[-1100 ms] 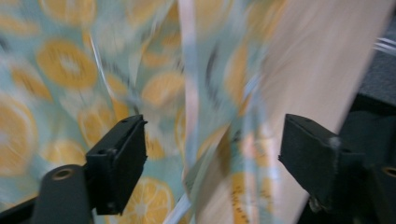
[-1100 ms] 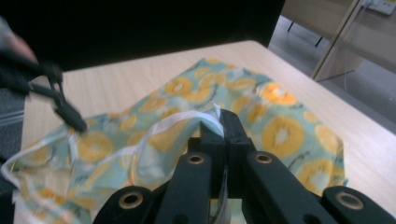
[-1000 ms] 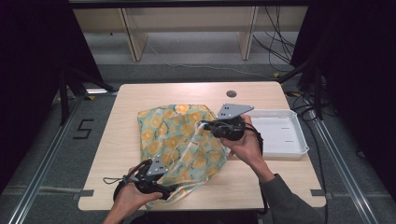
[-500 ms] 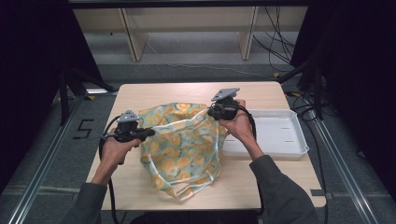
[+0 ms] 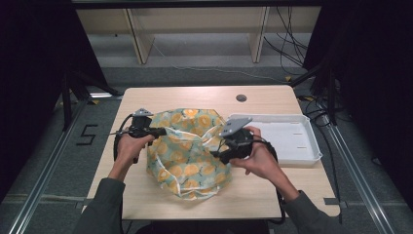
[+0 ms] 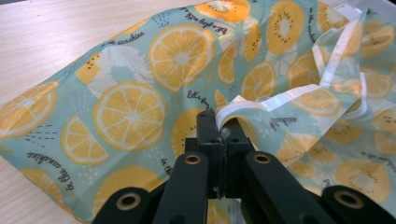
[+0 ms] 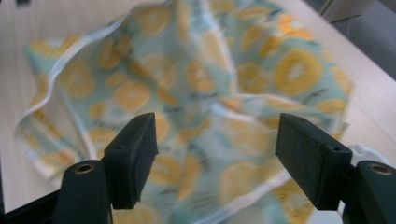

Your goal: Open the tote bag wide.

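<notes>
While the left gripper (image 5: 157, 131) has its jaws clamped on the white-trimmed edge of the lemon-print cloth (image 5: 190, 151), pinching that hem at the cloth's left side, the right gripper (image 5: 216, 153) hangs over the cloth's right part with its jaws spread wide, having just been opening, and nothing pressed between them. The cloth lies rumpled in a heap on the middle of the wooden worktop (image 5: 204, 95), and farther right a white tray (image 5: 292, 141) sits just beside it.
</notes>
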`<state>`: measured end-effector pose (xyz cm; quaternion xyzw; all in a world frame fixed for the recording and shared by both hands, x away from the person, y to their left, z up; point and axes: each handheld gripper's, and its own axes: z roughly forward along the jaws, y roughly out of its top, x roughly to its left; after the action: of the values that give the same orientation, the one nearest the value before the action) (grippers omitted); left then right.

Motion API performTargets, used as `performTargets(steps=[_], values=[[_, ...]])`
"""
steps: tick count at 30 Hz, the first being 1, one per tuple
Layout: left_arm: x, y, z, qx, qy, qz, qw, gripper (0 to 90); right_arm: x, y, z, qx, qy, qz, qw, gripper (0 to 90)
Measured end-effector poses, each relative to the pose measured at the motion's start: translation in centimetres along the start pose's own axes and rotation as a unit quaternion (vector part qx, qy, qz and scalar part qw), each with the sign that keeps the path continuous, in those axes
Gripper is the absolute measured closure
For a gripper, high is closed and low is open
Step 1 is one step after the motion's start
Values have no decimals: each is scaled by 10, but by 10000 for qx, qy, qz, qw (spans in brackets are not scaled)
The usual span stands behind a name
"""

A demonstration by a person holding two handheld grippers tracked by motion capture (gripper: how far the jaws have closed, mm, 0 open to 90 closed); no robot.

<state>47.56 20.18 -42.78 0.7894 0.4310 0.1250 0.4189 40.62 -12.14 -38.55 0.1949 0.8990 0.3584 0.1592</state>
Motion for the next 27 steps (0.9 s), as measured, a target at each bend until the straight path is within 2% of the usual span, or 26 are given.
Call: performTargets(steps=[1,2,3,4,5,6,7,8,9,10,11,12,13,14,15,16,17,18,19,21,22,23,25,26,27], values=[[0,0,0,0,0,0,10000,888,0,0,0,0,0,0,10000,296],[0,0,0,11,3,8,10000,888,6,-2,6,108,-27,-145,9998,286],[0,-1,-2,-4,-9,17,10000,888,13,-7,25,419,-104,-479,9979,256],[0,-2,-2,16,2,39,10000,888,14,-8,33,573,-144,-553,9967,256],[1,-2,-3,37,14,51,10000,888,15,-10,42,777,-263,-643,9946,277],[2,-3,-3,50,40,72,10000,888,15,-11,51,1008,-420,-856,9903,298],[2,-4,-4,47,54,64,10000,888,14,-13,59,1255,-690,-963,9850,402],[2,-4,-4,47,54,64,10000,888,14,-13,59,1255,-690,-963,9850,402],[4,-8,-4,53,59,77,9999,887,3,-14,73,1585,-640,-1465,9743,731],[5,-11,-5,74,60,103,9999,886,0,-14,75,1648,-682,-1250,9760,817],[6,-14,-6,101,64,128,9998,885,-5,-13,76,1651,-749,-1250,9755,890],[7,-17,-7,108,91,158,9998,882,-11,-11,75,1588,-771,-1237,9765,900],[8,-21,-8,97,102,130,9998,872,-17,-7,73,1463,-687,-1312,9781,900],[9,-25,-10,148,96,132,9998,858,-20,-4,69,1347,-608,-1120,9827,900],[9,-28,-12,185,71,163,9997,834,-24,1,64,1187,-508,-1078,9857,900],[8,-32,-16,227,57,254,9994,787,-27,6,58,998,-335,-850,9908,900],[6,-35,-21,259,87,347,9990,712,-29,11,51,699,-310,-661,9949,900],[6,-35,-21,259,87,347,9990,645,-33,17,44,489,-178,-519,9973,900],[-3,-39,-38,265,249,488,9981,596,-37,23,35,254,-99,-353,9990,900],[-17,-39,-58,192,342,687,9969,510,-42,32,24,-10,-73,-239,9997,900],[-27,-39,-69,22,425,806,9958,482,-47,35,19,-173,19,-257,9995,900],[-37,-37,-78,-45,486,970,9941,459,-49,39,15,-283,70,-206,9994,900],[-54,-35,-85,-43,469,1260,9909,458,-52,42,9,-412,59,-196,9989,900],[-64,-33,-78,137,577,1666,9842,457,-52,43,8,-439,84,-138,9989,900],[-68,-34,-70,249,577,1762,9823,445,-53,44,7,-493,80,-199,9986,900]])
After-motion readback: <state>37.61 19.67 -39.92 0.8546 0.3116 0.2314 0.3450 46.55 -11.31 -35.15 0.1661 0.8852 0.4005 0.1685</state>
